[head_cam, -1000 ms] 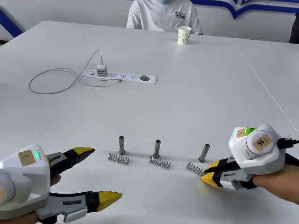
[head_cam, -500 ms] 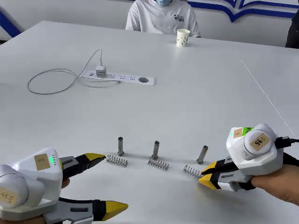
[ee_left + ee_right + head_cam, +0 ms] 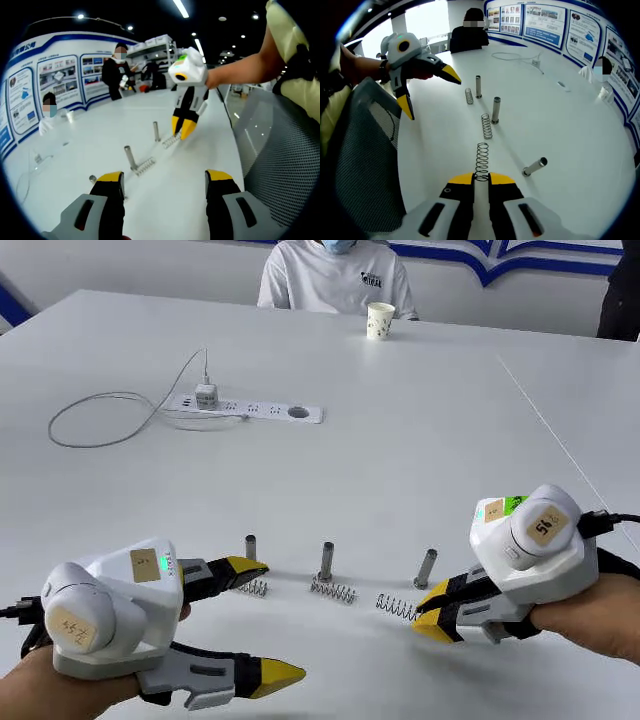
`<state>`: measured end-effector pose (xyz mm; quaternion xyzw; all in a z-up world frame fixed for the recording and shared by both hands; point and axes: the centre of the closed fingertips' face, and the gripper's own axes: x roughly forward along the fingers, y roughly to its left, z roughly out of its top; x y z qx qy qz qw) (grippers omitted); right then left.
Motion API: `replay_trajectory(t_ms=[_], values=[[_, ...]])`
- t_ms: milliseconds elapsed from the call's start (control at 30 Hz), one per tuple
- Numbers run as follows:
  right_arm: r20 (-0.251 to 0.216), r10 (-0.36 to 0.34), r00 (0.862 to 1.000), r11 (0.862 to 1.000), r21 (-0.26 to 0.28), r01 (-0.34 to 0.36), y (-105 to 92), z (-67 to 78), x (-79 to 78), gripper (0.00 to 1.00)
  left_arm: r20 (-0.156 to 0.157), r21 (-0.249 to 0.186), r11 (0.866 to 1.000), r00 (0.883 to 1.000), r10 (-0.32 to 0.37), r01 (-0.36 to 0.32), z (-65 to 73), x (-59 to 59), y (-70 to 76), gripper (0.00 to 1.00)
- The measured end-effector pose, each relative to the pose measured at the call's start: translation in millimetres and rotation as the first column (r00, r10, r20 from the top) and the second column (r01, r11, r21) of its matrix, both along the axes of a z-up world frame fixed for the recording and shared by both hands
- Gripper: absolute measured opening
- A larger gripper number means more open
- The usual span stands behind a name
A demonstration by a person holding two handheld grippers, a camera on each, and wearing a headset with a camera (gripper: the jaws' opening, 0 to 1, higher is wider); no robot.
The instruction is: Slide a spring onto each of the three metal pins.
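The white table (image 3: 400,440) carries the whole job, with a power strip (image 3: 262,411) and a paper cup (image 3: 379,320) well off toward its far side. Over the near edge, the left gripper (image 3: 281,620) has come forward and inward within the last second. Its jaws stand wide apart and empty, the upper tip now just beside the left pin (image 3: 250,546) and over the left spring (image 3: 255,587). The right gripper (image 3: 424,618) has hardly shifted. Its jaws are pressed together on the near end of the right spring (image 3: 396,607), which the right gripper view shows running straight out from the tips along the table. All three pins stand upright in a row — the middle pin (image 3: 326,561) and right pin (image 3: 426,568) included — and each is bare, its spring lying flat just in front. The middle spring (image 3: 333,590) is untouched. So no spring is threaded yet — the left gripper's advance suggests both ends of the row may be worked together.
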<state>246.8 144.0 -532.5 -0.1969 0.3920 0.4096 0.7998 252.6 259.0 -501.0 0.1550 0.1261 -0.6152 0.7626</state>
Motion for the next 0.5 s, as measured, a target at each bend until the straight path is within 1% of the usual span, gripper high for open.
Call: replay_trajectory(t_ms=[133, 500], values=[[-0.01, 0.022, 1.0, 1.0, 0.009, -0.022, 7.0, 4.2, -2.8, 0.11, -0.001, 0.001, 1.0, 1.0, -0.02, 0.02, -0.5, -0.2, -7.0, 0.63], [-0.03, 0.068, 0.997, 0.998, 0.02, -0.068, 23.1, 10.6, -6.8, 0.11, 0.02, 0.024, 0.996, 0.996, -0.086, 0.085, -3.5, -7.8, -27.6, 0.58]])
